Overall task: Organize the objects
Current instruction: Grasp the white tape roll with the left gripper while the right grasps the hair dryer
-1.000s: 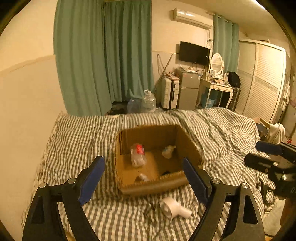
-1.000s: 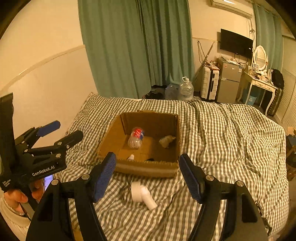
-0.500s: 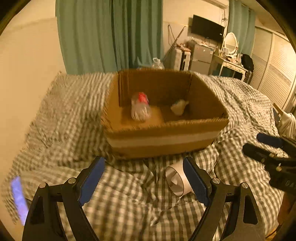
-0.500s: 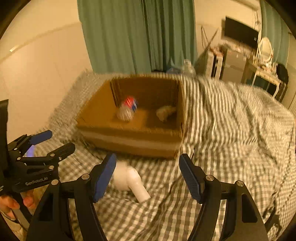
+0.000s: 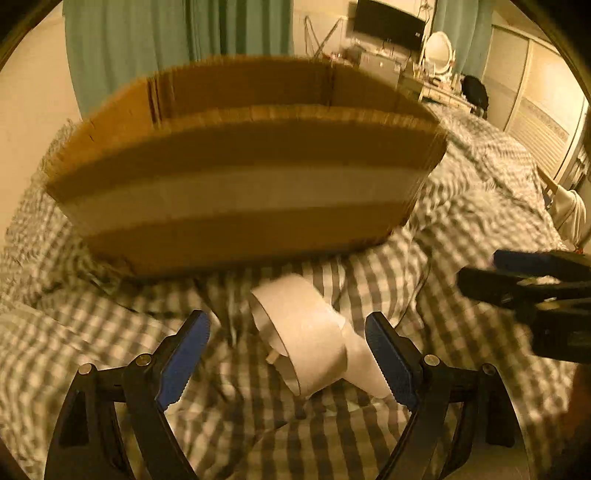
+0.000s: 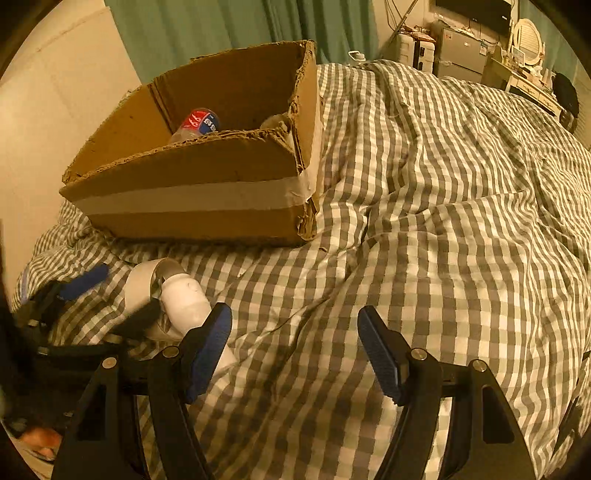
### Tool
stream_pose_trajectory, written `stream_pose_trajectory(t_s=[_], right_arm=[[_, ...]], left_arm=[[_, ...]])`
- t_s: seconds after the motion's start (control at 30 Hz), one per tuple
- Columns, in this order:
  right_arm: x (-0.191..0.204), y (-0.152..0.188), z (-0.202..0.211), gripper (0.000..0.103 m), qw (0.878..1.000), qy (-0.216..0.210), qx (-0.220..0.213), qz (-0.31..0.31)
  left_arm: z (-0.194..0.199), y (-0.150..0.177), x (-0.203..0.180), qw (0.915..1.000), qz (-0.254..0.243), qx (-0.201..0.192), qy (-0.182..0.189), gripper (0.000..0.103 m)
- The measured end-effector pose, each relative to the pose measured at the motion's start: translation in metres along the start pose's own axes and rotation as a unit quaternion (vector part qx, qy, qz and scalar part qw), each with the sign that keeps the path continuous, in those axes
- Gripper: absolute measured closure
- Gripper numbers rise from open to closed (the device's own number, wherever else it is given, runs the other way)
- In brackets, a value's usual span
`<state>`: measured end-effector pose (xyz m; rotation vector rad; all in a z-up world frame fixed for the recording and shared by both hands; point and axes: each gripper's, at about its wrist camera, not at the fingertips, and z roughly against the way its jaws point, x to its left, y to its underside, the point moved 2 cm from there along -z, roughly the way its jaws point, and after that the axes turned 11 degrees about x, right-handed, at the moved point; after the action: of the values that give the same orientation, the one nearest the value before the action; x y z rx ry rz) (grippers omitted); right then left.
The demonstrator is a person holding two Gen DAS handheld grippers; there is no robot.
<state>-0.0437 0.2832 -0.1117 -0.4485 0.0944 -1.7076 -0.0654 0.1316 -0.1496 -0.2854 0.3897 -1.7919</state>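
A white hair dryer (image 5: 310,336) lies on the checked bedspread (image 5: 92,332) just in front of a cardboard box (image 5: 236,184). My left gripper (image 5: 288,354) is open with its blue pads on either side of the dryer, close to the bed. In the right wrist view the dryer (image 6: 177,295) lies at the lower left with the left gripper (image 6: 107,295) around it. My right gripper (image 6: 295,354) is open and empty above the bedspread (image 6: 443,221). The box (image 6: 192,199) holds a plastic bottle (image 6: 195,123) with a red and blue label.
A thin cord (image 6: 295,314) runs from the dryer across the bedspread. Green curtains (image 6: 221,29) hang behind the bed. A TV, a fridge and a dressing table (image 6: 524,74) stand at the far right. The wall (image 6: 55,92) borders the bed's left side.
Both grippers have dropped low and moved forward toward the bed. The left gripper has come down around the hair dryer, and the box now fills its view.
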Motion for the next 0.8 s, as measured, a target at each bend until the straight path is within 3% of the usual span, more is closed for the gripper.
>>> stream_pose_trajectory(t_s=[0.03, 0.1, 0.17, 0.2, 0.4, 0.47, 0.57, 0.8], right_arm=[[0.002, -0.001, 0.001, 0.033, 1.000, 0.002, -0.001, 0.002], [0.006, -0.001, 0.003, 0.033, 1.000, 0.008, -0.004, 0.008], [0.010, -0.001, 0.004, 0.033, 1.000, 0.014, -0.006, 0.016], [0.012, -0.002, 0.004, 0.033, 1.000, 0.015, -0.006, 0.019], [0.030, 0.000, -0.001, 0.033, 0.999, 0.011, 0.001, 0.035], [0.038, 0.001, -0.001, 0.033, 0.999, 0.000, 0.002, 0.039], [0.056, 0.003, -0.003, 0.033, 0.998, -0.013, 0.000, 0.057], [0.104, 0.000, -0.033, 0.033, 0.991, -0.052, 0.034, 0.121]], left_arm=[[-0.005, 0.001, 0.002, 1.0000, 0.002, 0.002, -0.001, 0.017], [-0.014, 0.002, 0.008, 0.9999, 0.007, 0.004, 0.010, 0.032], [-0.014, 0.005, 0.016, 0.9986, 0.013, 0.002, 0.051, 0.062], [-0.013, 0.004, 0.017, 0.9984, 0.010, 0.002, 0.056, 0.070], [0.021, 0.007, 0.025, 0.9987, -0.022, -0.016, 0.043, 0.071], [0.034, 0.007, 0.033, 0.9989, -0.023, -0.022, 0.035, 0.079], [0.049, 0.006, 0.047, 0.9991, -0.027, -0.031, 0.011, 0.082], [0.052, 0.005, 0.078, 0.9995, -0.017, -0.025, -0.007, 0.083]])
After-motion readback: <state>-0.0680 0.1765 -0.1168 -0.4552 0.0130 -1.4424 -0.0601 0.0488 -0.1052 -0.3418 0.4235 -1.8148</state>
